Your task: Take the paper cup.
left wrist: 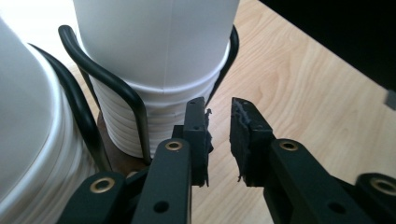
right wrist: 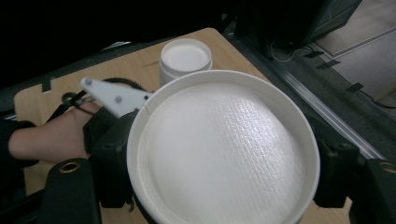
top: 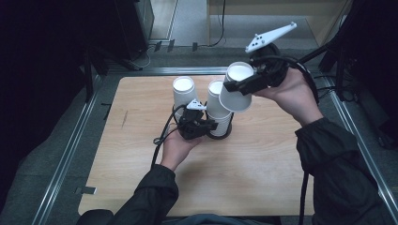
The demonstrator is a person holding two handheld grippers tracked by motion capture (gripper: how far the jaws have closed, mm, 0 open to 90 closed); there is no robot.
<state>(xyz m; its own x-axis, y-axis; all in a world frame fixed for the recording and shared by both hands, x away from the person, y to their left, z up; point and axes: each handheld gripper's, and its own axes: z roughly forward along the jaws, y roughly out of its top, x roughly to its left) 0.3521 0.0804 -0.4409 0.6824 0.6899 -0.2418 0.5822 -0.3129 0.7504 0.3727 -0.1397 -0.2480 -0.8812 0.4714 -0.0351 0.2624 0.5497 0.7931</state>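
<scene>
A light wooden table top [top: 263, 178] is seen, framed by metal rails [top: 70, 150] at its sides. Grey carpet [top: 187, 18] is laid beyond the far edge, where a black cable [top: 220, 28] is trailed. 1 dark cabinet [top: 133, 23] is stood at the far left.

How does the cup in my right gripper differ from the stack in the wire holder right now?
The held cup is a single cup; the stack is many cups nested together.

The held cup is lifted off the table and tilted in the right gripper; the stack stands upright on the table inside the black wire holder.

Jaws clamp the held cup's sides; the left gripper sits beside the stack's base with its jaws apart.

Both are white, upside down, base uppermost.
</scene>
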